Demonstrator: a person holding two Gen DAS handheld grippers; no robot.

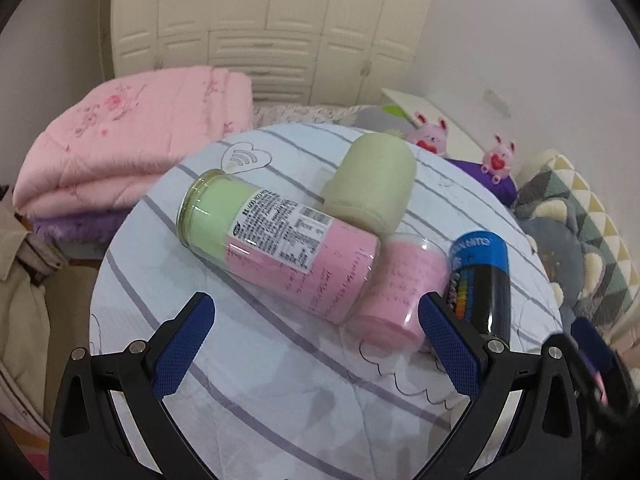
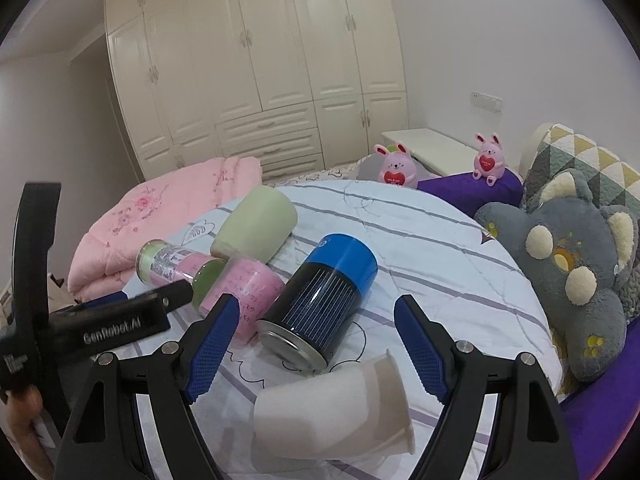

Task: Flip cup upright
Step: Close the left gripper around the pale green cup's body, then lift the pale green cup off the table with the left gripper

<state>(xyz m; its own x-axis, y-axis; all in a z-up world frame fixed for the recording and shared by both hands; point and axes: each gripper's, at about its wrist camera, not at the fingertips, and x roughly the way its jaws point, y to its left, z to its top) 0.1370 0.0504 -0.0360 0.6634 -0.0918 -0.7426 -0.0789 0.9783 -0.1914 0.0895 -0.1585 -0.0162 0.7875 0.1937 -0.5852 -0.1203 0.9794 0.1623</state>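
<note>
Several cups and cans lie on their sides on a round table with a striped white cloth (image 1: 256, 364). A white paper cup (image 2: 332, 412) lies on its side between the fingers of my open right gripper (image 2: 316, 344), mouth to the right. A black and blue can (image 2: 320, 300) lies just beyond it, also in the left wrist view (image 1: 484, 280). My left gripper (image 1: 316, 340) is open and empty, short of a clear jar with pink and green paper (image 1: 280, 244), a small pink cup (image 1: 400, 292) and a pale green cup (image 1: 372, 180).
A folded pink quilt (image 1: 124, 152) lies left of the table. A grey plush toy (image 2: 572, 272), purple cushion (image 2: 472, 192) and pink bunny toys (image 2: 396, 168) sit to the right. White wardrobes (image 2: 256, 60) stand behind. The left gripper's body (image 2: 112, 328) shows at the right wrist view's left.
</note>
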